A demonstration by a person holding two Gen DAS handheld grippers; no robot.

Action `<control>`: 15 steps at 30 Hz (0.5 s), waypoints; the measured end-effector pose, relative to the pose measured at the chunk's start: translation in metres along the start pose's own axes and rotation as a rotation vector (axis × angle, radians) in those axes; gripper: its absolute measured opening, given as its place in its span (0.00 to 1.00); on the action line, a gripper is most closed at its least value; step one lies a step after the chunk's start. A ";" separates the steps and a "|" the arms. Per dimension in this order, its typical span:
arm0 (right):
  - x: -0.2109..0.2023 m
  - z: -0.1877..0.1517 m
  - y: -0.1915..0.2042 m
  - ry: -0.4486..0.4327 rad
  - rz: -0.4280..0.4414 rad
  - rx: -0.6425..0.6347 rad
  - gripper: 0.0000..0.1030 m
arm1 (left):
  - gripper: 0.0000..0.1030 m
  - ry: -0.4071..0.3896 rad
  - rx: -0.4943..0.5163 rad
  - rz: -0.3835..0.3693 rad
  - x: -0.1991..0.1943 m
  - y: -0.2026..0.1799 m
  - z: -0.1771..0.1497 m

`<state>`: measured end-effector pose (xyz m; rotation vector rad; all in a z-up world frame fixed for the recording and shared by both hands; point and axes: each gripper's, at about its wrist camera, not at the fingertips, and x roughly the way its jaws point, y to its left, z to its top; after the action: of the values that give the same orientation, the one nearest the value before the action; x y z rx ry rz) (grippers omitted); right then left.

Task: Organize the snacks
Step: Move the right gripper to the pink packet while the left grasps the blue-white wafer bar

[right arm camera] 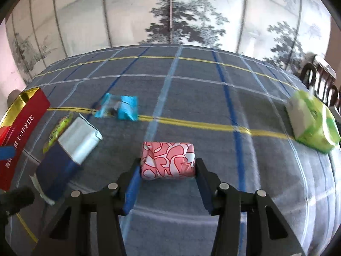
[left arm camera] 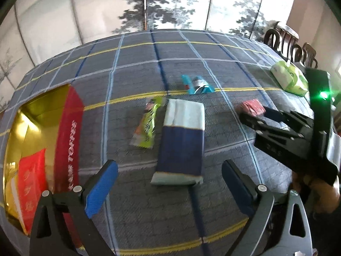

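A pink patterned packet [right arm camera: 168,160] lies on the checked tablecloth [right arm camera: 191,98], and my right gripper [right arm camera: 168,166] is shut on it, a pad pressing each side. From the left wrist view the same packet [left arm camera: 252,106] shows at the tips of the right gripper [left arm camera: 255,115]. My left gripper [left arm camera: 169,166] stands wide open just above the near end of a blue-and-white packet [left arm camera: 181,140], touching nothing. A green snack bar [left arm camera: 147,123] lies beside that packet. Behind them sits a cyan packet [left arm camera: 197,84]. The open red toffee box [left arm camera: 70,128] with a gold inside stands at the left.
A green tissue pack [left arm camera: 289,79] rests near the table's right edge, with dark wooden chairs [left arm camera: 285,42] behind it. A painted folding screen [right arm camera: 170,17] closes off the far side. A hand [left arm camera: 319,192] holds the right gripper at the lower right.
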<state>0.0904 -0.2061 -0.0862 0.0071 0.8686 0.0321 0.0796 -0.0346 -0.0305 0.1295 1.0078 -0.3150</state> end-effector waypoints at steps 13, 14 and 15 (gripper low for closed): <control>-0.004 -0.005 -0.008 0.000 -0.003 0.019 0.49 | 0.88 0.064 -0.014 0.033 0.041 -0.008 0.024; -0.004 -0.005 -0.008 -0.001 -0.001 0.020 0.49 | 0.83 0.078 -0.020 0.028 0.044 -0.008 0.025; -0.004 -0.005 -0.008 0.000 -0.002 0.019 0.49 | 0.75 0.087 -0.025 0.023 0.047 -0.007 0.025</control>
<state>0.0839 -0.2147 -0.0865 0.0244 0.8686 0.0217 0.1209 -0.0565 -0.0564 0.1328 1.0958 -0.2771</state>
